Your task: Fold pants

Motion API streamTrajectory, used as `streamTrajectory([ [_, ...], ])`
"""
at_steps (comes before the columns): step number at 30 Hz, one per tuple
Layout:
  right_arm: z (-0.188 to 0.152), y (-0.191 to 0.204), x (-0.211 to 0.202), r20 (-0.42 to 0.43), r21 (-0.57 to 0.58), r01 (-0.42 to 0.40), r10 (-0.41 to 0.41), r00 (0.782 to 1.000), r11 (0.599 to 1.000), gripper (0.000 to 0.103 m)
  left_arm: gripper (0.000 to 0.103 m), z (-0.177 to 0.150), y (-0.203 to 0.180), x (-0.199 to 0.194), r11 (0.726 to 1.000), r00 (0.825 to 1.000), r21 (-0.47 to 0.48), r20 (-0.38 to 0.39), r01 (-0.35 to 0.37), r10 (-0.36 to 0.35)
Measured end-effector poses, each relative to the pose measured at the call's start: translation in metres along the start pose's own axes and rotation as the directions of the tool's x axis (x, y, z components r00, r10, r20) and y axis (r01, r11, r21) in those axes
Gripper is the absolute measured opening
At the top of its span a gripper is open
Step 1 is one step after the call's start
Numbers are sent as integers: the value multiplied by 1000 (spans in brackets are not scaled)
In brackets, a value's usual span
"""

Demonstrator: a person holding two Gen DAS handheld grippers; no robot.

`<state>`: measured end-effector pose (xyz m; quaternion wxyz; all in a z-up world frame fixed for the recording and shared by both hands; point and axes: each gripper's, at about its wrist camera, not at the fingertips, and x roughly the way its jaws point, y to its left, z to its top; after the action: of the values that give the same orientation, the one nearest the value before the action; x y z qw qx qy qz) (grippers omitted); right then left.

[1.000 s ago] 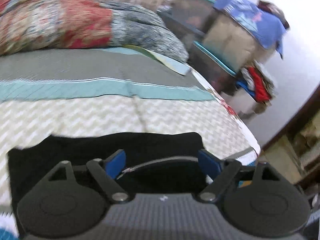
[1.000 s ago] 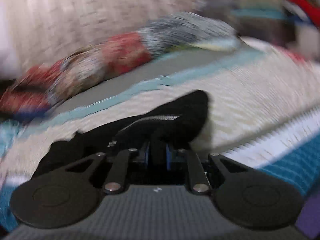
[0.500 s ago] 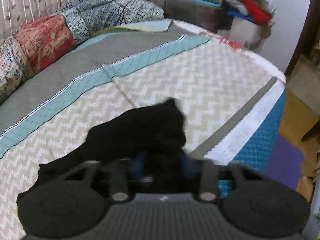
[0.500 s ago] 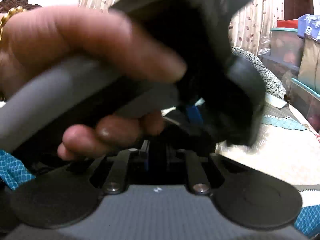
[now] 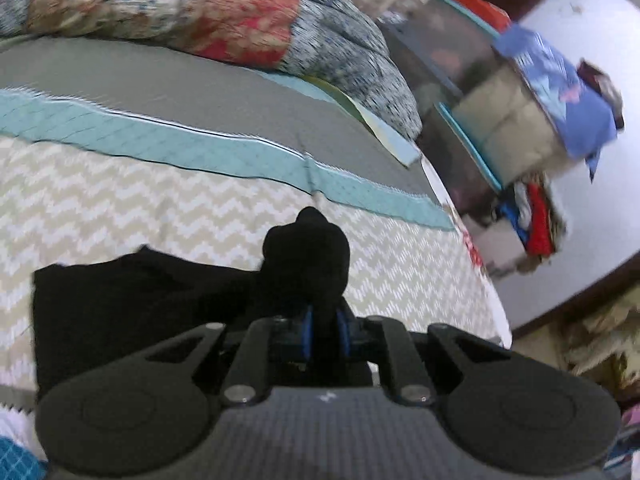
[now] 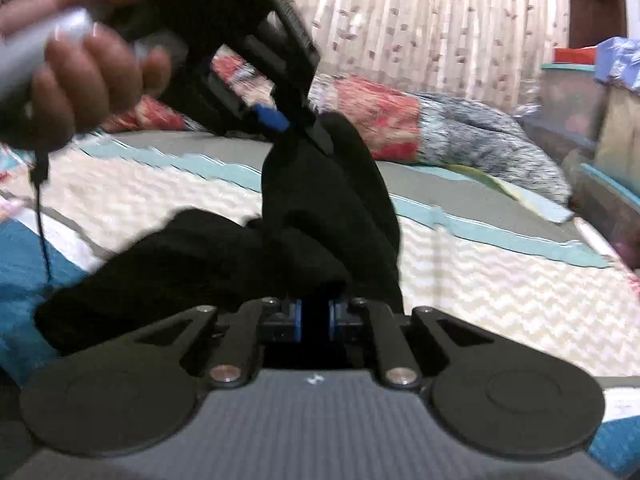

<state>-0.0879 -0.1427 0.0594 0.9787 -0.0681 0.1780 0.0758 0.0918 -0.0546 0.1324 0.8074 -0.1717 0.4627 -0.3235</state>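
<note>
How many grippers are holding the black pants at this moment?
2. The left gripper, up at the left in the right wrist view, is closing on a bunch of the black pants. The right gripper pinches them at the bottom centre.

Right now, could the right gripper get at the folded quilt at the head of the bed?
Probably not. The right gripper is shut on the black pants, which hang in front of it, with the left gripper between it and the quilt.
</note>
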Motion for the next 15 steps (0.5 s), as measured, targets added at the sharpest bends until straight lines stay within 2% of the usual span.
streamTrajectory([
  [5,21,35,-13,76,-66,-92,97,992,994,13,12,-4,47,-37,995,997,-99,77,11,-3],
  [8,19,60,-9,74,-147,-142,154,985,979,13,12,-11,86,-54,982,995,-186,103,3,17],
  [10,16,76,2,36,-189,-183,193,981,965,14,12,-22,116,-55,967,994,-252,98,-18,44],
  [11,15,80,13,5,-198,-207,213,977,958,14,17,-28,128,-52,962,993,-268,88,-49,75],
  [14,4,91,48,-140,-205,-294,269,953,934,21,21,-49,167,-30,912,975,-349,-24,-216,221],
  [15,-1,95,51,-155,-219,-308,279,948,926,22,26,-55,177,-28,901,974,-373,-32,-220,225],
])
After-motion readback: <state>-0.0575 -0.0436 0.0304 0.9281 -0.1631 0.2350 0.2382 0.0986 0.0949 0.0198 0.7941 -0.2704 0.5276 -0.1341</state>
